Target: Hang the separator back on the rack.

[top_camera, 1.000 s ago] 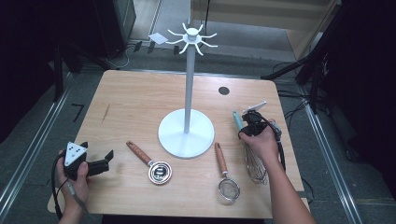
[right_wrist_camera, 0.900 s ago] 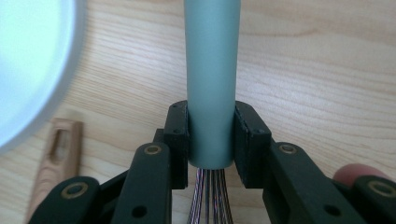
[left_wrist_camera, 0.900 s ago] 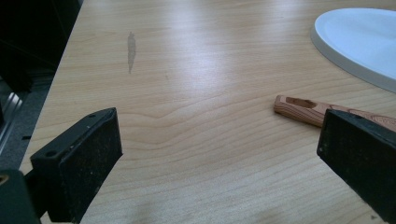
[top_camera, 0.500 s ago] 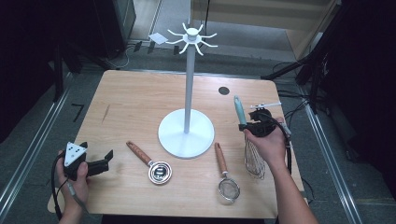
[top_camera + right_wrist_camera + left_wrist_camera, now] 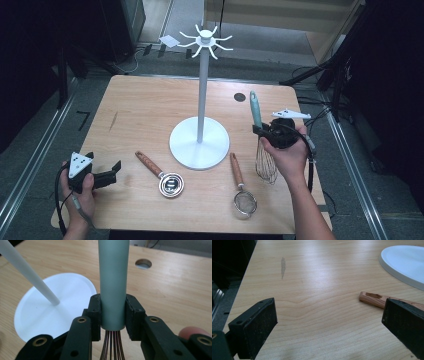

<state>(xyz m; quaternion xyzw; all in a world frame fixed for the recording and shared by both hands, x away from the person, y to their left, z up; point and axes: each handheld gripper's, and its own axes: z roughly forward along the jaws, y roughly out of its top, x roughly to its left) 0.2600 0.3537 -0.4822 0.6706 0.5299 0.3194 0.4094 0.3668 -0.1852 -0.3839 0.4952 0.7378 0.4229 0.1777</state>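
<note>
At right of centre we see our right gripper [image 5: 264,131] clamped on the whisk [image 5: 262,137], upright with grey-green handle up, copper wires hanging. Our left gripper [image 5: 105,175], lower left, gapes empty; a strainer [image 5: 243,192] and measuring cup [image 5: 164,176] lie between, the white stand [image 5: 200,131] behind.

No legible text, label, brand, number or sign appears on any item or surface in the three views.
</note>
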